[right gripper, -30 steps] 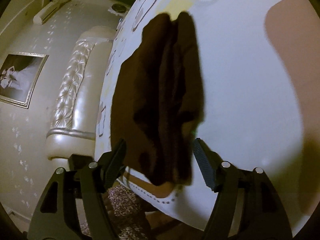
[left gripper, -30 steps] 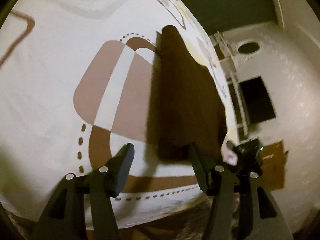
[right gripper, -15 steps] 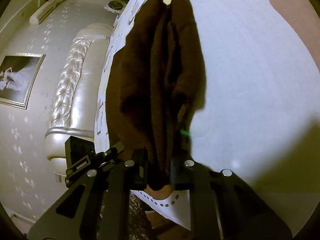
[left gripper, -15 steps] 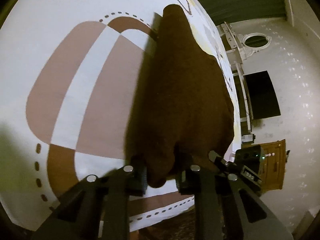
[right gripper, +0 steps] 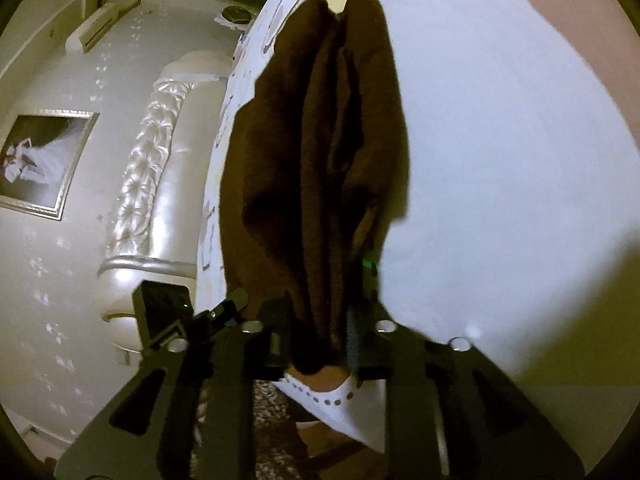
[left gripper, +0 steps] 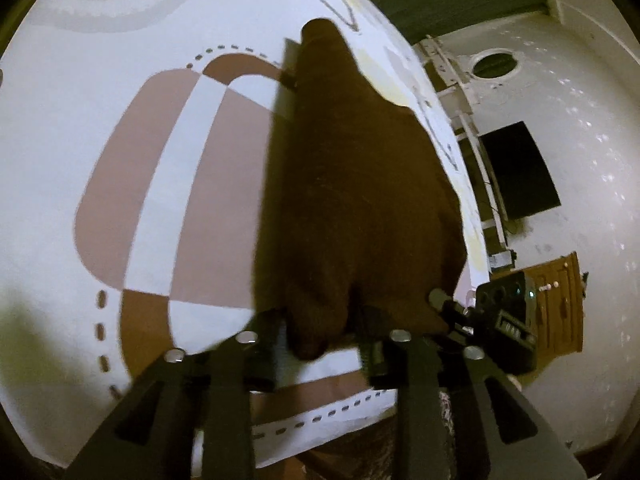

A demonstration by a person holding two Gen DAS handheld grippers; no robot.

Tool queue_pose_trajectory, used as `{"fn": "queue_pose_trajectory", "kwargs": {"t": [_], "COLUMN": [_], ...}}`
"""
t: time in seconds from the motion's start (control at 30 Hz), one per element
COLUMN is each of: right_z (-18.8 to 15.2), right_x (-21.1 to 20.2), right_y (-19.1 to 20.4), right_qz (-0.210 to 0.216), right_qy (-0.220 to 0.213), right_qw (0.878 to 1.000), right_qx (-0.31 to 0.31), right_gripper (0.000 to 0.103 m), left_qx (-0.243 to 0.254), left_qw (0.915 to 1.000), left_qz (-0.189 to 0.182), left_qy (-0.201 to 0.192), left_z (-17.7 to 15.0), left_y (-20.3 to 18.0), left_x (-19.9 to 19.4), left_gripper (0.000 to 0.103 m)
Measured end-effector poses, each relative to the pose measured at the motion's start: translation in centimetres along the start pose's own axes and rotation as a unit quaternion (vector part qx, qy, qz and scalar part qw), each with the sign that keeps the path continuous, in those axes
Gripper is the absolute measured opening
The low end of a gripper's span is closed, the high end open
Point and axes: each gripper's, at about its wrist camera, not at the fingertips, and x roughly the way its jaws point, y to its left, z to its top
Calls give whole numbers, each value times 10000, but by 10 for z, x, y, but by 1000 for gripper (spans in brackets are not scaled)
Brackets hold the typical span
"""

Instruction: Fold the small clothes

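Note:
A dark brown fleecy garment [left gripper: 360, 200] lies folded lengthwise on the white patterned bed sheet [left gripper: 80, 120], near the bed's edge. In the right wrist view the garment [right gripper: 320, 140] shows several long folds. My left gripper [left gripper: 322, 344] has the garment's near corner between its jaws, which are opening, and a thin strip of sheet shows beside the left pad. My right gripper [right gripper: 318, 340] straddles the other near corner. Its jaws are opening too, and the ribbed pad [right gripper: 352, 340] stands just off the cloth. Each gripper's body shows at the edge of the other's view.
The bed's edge with a dotted hem [left gripper: 320, 416] runs just below the grippers, with patterned floor beneath. A padded cream headboard [right gripper: 160, 160] and a framed picture [right gripper: 40, 160] are to the left. A dark screen [left gripper: 520, 172] and a wooden cabinet [left gripper: 560, 304] are to the right.
Both grippers moved in from open over the garment's near end and closed on its two corners. Since half a second ago both pairs of jaws have widened slightly.

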Motion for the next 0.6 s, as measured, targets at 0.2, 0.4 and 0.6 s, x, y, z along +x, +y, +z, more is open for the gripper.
{"fn": "queue_pose_trajectory", "kwargs": {"t": [0.2,0.4,0.6], "right_z": [20,50,66], "right_x": [-32,-19,7], "right_y": [4,0,7], "right_qz": [-132,-151,-46], "right_qy": [-480,-581,-542], "right_qw": [9987,9982,9985], "right_qx": [-79,9,-108], "right_gripper": [65,67,67], "left_qx": [199,35,123], "left_qw": [9996,9998,9994], "left_qz": [37,-7,120], "left_qy": [-202,-201,-303], "left_z": [11,40,46], "left_y": [6,1,-10], "left_x": [-18,7,22], "left_gripper": [60,64,73]}}
